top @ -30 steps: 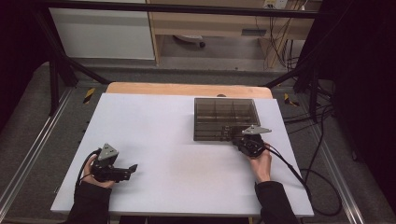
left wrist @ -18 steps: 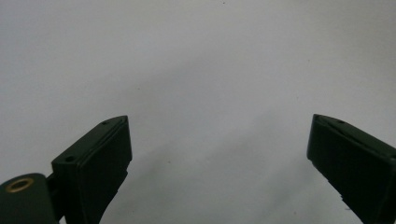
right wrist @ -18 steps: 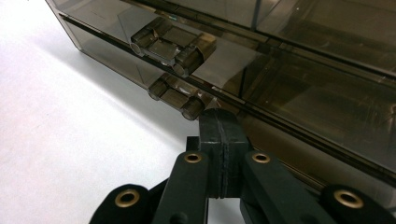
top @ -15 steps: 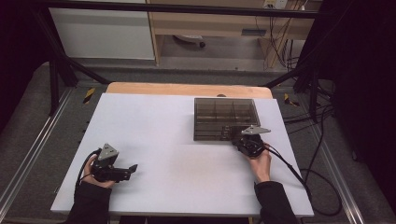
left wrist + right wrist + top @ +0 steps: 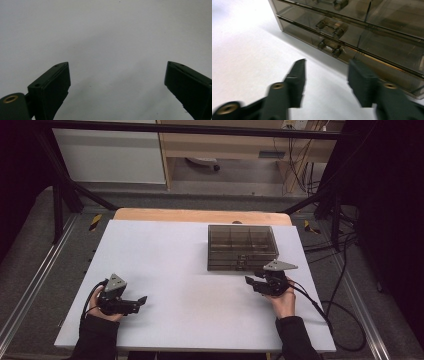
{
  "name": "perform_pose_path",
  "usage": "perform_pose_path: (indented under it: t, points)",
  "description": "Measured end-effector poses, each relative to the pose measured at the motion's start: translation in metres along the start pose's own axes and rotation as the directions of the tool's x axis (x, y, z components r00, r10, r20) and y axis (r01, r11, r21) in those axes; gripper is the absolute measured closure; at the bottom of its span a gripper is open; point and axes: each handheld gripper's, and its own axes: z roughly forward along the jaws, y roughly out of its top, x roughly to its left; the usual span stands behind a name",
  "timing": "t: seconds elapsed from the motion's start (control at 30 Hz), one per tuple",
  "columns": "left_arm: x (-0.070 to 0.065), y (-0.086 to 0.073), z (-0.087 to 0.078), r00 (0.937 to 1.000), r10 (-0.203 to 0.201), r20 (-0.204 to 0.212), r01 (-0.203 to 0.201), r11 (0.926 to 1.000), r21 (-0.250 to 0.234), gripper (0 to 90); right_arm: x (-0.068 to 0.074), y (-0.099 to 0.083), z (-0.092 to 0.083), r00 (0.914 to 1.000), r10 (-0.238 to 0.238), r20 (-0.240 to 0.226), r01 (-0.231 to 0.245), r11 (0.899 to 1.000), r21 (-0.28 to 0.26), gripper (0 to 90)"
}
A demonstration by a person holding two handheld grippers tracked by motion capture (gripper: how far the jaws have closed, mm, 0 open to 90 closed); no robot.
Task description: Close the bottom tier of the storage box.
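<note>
A smoky see-through compartment box [image 5: 242,247] sits shut on the white table [image 5: 190,270], right of centre. In the right gripper view its front wall [image 5: 372,42] shows stacked latches [image 5: 329,26]. My right gripper [image 5: 251,283] hovers just off the box's front right corner. Its jaws [image 5: 327,61] have just been opening and stand apart, with nothing between them and a short gap to the box. At the front left my left gripper [image 5: 142,301] rests in the hand. It is open [image 5: 116,65] over bare table.
A wooden board edge [image 5: 200,215] shows behind the white top. Black frame bars [image 5: 65,195] and cables [image 5: 330,310] flank the table. Cabinets [image 5: 110,155] stand beyond the far edge.
The right gripper has drawn back a little from the box front toward the person, and its jaws went from shut to apart. The left gripper kept still.
</note>
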Motion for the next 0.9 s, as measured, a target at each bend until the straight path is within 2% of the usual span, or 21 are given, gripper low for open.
perform_pose_path:
  t: [0.13, 0.23, 0.37, 0.57, 0.8, 0.9]
  points:
    - [-0.001, 0.000, 0.000, 1.0000, 0.001, 0.002, -0.001, 1.0000, 0.000, 6.6, 0.005, -0.004, -0.008, 0.9997, -0.001, -0.026, 0.001, 1.000, -0.006, 26.9]
    - [-0.001, 0.000, 0.000, 1.0000, -0.002, 0.003, 0.002, 1.0000, 0.002, 6.6, 0.005, -0.007, -0.013, 0.9991, 0.019, -0.038, -0.019, 1.000, -0.005, 15.3]
    - [-0.001, 0.000, 0.000, 1.0000, -0.001, 0.004, 0.001, 1.0000, 0.001, 6.6, 0.002, -0.014, -0.017, 0.9989, 0.021, -0.042, -0.021, 1.000, 0.000, 5.6]
    - [-0.001, 0.000, 0.000, 1.0000, -0.001, 0.007, 0.001, 1.0000, 0.001, 6.5, 0.001, -0.025, -0.024, 0.9988, 0.014, -0.047, -0.013, 1.000, 0.016, 0.5]
    - [-0.003, 0.000, 0.000, 0.9999, 0.007, 0.010, -0.007, 1.0000, 0.004, 6.4, -0.006, -0.039, -0.035, 0.9982, 0.018, -0.058, -0.018, 1.000, 0.003, 0.3]
    - [-0.003, 0.000, 0.000, 0.9999, 0.008, 0.011, -0.008, 0.9999, 0.006, 6.4, -0.010, -0.045, -0.039, 0.9988, 0.013, -0.048, -0.013, 1.000, -0.002, 0.2]
